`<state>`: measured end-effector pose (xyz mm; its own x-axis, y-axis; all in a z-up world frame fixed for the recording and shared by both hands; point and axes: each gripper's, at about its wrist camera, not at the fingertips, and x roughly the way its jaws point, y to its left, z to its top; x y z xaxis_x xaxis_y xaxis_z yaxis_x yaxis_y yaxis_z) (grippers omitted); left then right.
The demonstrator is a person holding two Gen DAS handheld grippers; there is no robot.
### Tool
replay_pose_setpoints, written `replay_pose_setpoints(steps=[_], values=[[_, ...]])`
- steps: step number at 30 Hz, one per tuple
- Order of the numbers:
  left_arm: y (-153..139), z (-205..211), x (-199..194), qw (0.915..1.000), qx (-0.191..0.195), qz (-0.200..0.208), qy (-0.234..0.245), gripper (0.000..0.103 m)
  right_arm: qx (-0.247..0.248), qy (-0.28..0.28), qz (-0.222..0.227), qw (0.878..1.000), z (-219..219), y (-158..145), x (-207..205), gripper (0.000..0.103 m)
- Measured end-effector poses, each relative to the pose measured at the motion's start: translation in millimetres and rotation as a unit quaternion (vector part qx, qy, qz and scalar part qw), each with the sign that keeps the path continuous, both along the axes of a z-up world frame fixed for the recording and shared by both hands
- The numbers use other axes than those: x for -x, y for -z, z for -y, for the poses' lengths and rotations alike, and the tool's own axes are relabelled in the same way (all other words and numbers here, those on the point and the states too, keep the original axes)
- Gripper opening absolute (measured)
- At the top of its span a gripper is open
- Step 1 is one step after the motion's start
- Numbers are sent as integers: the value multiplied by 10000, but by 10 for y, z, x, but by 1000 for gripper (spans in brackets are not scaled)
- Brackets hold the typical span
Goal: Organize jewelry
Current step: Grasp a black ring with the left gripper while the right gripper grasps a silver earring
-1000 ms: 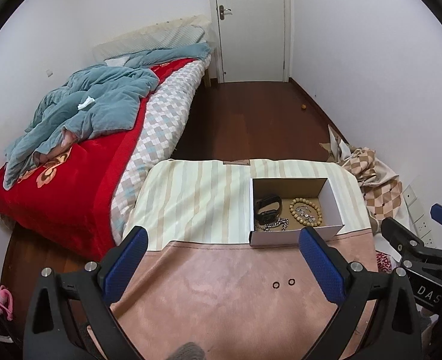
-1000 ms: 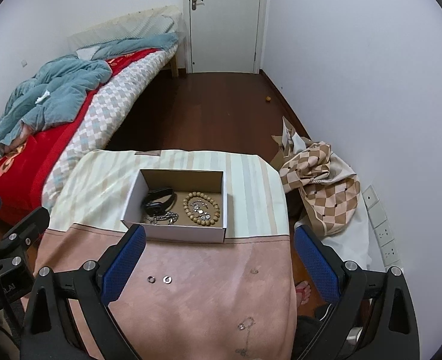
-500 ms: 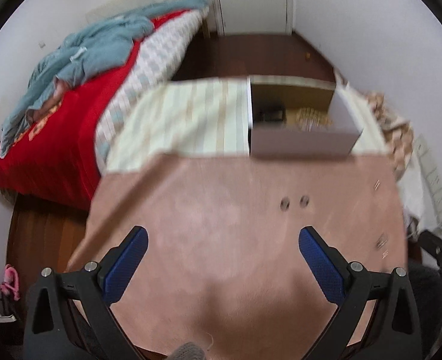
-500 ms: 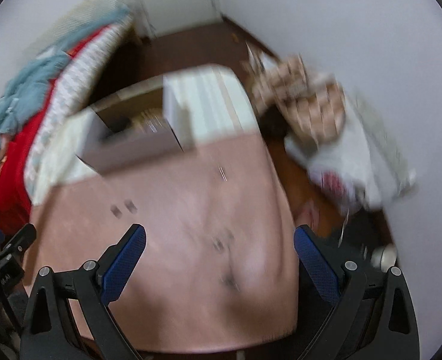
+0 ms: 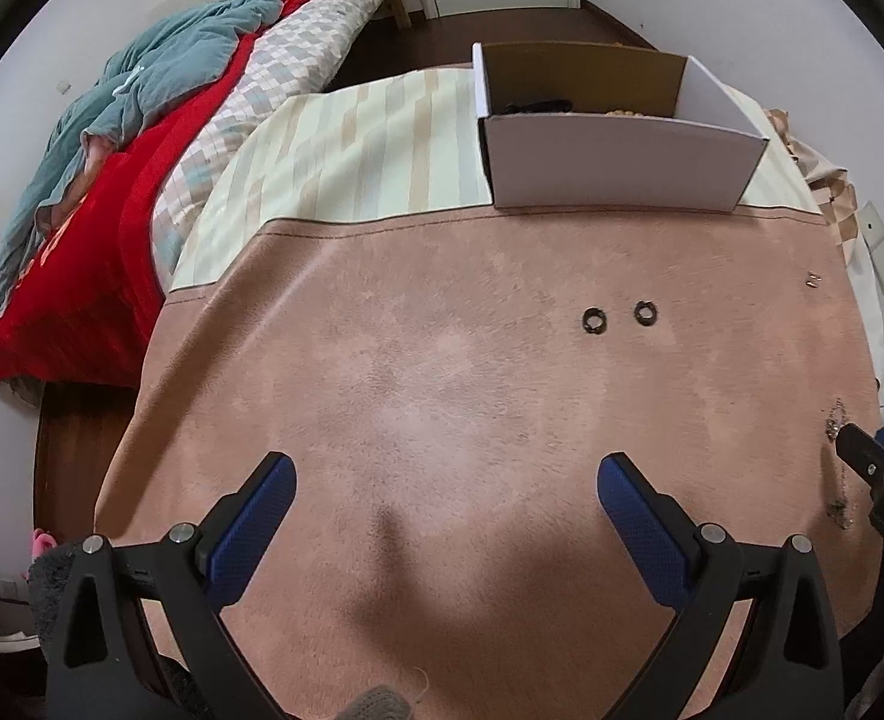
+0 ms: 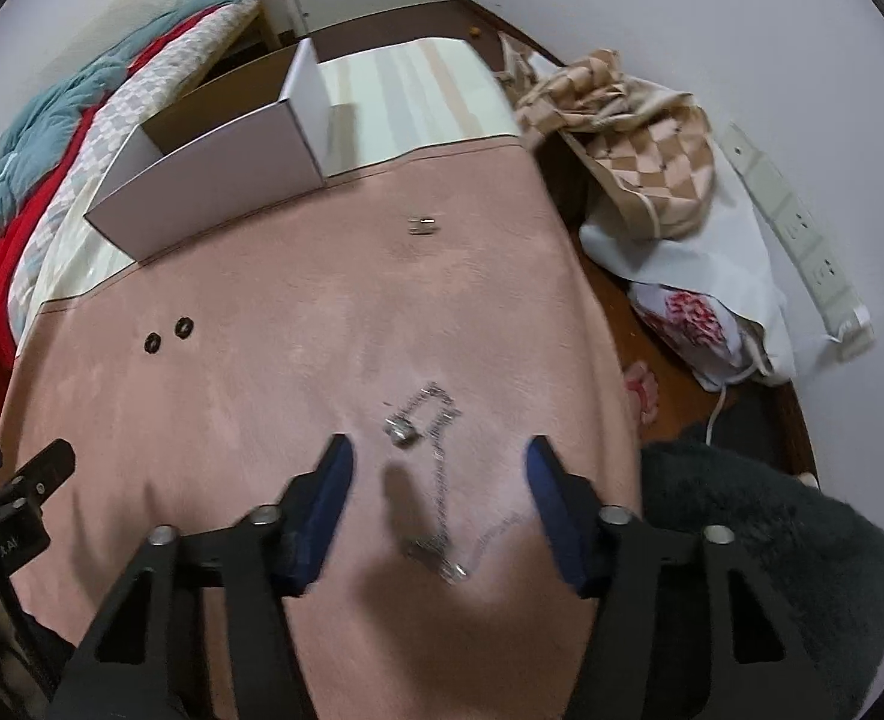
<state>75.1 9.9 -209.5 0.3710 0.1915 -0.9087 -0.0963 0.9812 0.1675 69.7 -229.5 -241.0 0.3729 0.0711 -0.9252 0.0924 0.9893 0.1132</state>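
Chain lies loose on the pink worktop, between the blue pads of the right tool, whose jaws have just been closing but do not press it yet. Left tool is spread wide over bare cloth. Box waits behind for the jewelry

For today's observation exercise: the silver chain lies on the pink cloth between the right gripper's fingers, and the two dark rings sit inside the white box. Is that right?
Not quite. The two dark rings lie on the pink cloth, in front of the white box, as the left wrist view shows. The silver chain does lie between the right gripper's fingers.
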Motion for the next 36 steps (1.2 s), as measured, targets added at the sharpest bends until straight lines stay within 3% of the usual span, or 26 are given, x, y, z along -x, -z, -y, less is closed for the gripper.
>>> replay_pose_setpoints(steps=[3, 6, 8, 15, 20, 25, 32, 36], values=[[51, -41, -30, 10000, -8, -64, -35, 103, 13, -125, 40, 9999, -78, 55, -82, 46], [101, -77, -48, 9999, -23, -118, -65, 103, 73, -234, 11, 9997, -148, 133, -125, 33], [121, -95, -66, 9999, -15, -143, -78, 103, 226, -324, 117, 9991, -213, 141, -129, 13], [146, -186, -193, 9998, 99, -128, -151, 103, -153, -117, 376, 9991, -119, 12, -122, 12], [152, -215, -393, 9977, 653, -47, -178, 102, -455, -77, 699, 9965, -105, -298, -181, 12], [235, -101, -606, 9945, 1044, -86, 7, 100, -570, -126, 865, 9945, -205, -409, -333, 12], [370, 147, -734, 9949, 903, -174, 417, 67, -591, -56, 716, 9957, -200, -250, -483, 12], [354, 237, -733, 9943, 878, -63, 594, 57, -563, -11, 670, 9962, -169, -188, -500, 12]])
